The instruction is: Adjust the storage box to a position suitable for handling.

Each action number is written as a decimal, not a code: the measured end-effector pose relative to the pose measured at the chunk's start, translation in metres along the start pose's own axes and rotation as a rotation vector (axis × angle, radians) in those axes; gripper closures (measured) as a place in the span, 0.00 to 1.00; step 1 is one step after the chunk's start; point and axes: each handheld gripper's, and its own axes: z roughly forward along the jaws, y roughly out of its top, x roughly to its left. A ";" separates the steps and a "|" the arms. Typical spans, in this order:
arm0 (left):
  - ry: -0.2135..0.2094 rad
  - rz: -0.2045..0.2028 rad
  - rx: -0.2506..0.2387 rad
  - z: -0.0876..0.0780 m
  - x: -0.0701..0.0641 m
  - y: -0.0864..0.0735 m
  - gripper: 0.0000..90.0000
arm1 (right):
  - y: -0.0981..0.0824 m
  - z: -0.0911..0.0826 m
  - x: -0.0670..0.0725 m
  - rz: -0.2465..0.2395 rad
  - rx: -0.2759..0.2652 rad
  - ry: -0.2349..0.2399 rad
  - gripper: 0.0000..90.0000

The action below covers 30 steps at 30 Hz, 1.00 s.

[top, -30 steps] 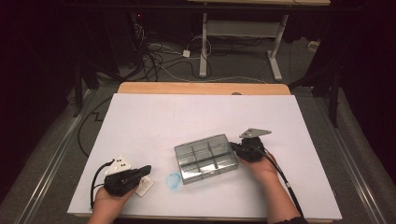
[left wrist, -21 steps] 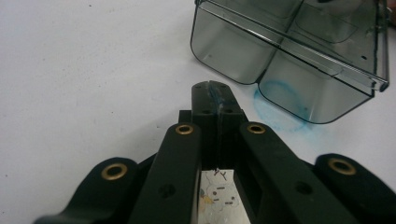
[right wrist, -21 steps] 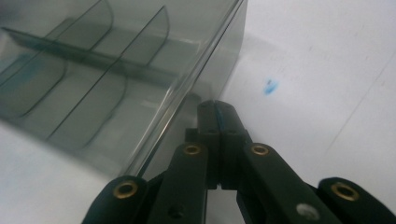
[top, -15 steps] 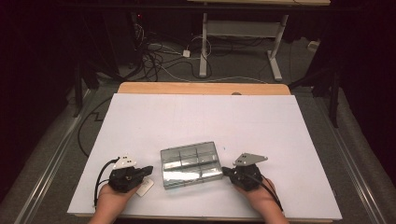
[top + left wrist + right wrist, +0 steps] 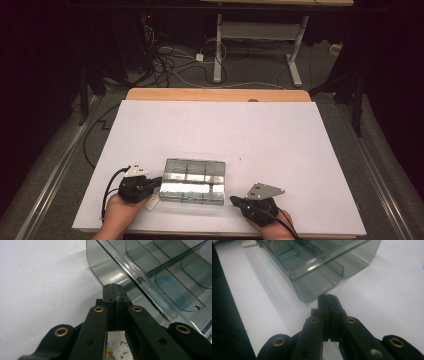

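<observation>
White bench (image 5: 280,140) first: flat matte sheet, we judge moderate friction, so a push should slide things rather than tip them.

Clear smoky plastic organiser box (image 5: 194,181) sits near the front edge, between our two tools. Lid looks down; we see divided compartments through it and can't make out any contents. We judge it light, rigid, thin-walled and slick, liable to skate or twist if pushed off-centre, and to crack if pinched hard on a wall. Best purchase, as we see it: the short end walls or the lid lip at a corner, one tool per end, low down so it doesn't rock. Flat faces give the pads nothing to bite.

Left hand-held gripper (image 5: 159,181): jaws together, nothing between them, tip at the box's left end; in the left gripper view (image 5: 115,293) the tip is against or just off the rounded corner, can't tell which.

Right hand-held gripper (image 5: 233,200): jaws together, empty, just off the front right corner, a bit of bare bench between in the right gripper view (image 5: 327,300).

Small printed card (image 5: 152,201) lies beside the left tool, partly hidden; ignore it.
</observation>
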 end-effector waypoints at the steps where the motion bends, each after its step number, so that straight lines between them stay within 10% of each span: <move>1: -0.004 0.008 -0.001 0.000 -0.002 0.001 0.97 | -0.004 -0.007 -0.006 0.015 -0.011 -0.016 1.00; 17: -0.067 0.141 0.022 0.022 -0.050 0.016 0.97 | -0.019 -0.043 -0.044 0.140 -0.103 -0.126 1.00; 30: -0.065 0.100 -0.056 0.011 -0.041 0.010 0.97 | -0.018 -0.042 -0.045 0.144 -0.111 -0.139 1.00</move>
